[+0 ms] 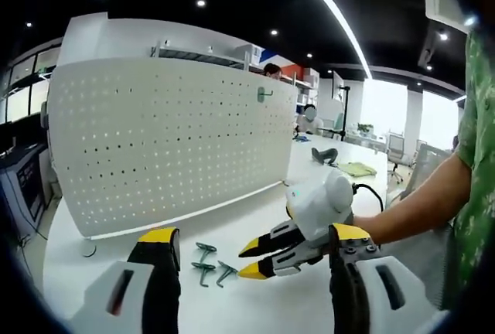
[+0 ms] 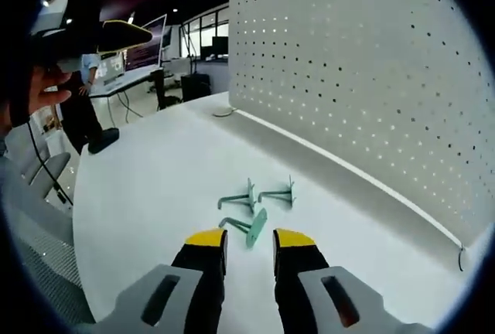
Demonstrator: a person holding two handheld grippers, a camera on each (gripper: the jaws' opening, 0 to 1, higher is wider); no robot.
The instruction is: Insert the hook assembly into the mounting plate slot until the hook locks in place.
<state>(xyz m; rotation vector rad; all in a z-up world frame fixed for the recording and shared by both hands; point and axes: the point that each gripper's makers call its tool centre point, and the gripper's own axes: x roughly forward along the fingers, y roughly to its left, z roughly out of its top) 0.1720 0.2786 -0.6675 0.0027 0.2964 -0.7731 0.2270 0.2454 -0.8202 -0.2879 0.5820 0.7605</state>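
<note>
I've got three green hooks (image 2: 255, 202) lying loose on the table (image 2: 139, 218), just in front of the pegboard (image 2: 363, 79). R gripper (image 2: 247, 243) sits right behind the nearest hook, jaws apart w/ nothing in them, lined up for a pick. L gripper (image 1: 255, 235) hangs back, jaws wide, empty.

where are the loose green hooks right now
Three green hooks lie on the white table before the pegboard, just beyond the right gripper jaws.
</note>
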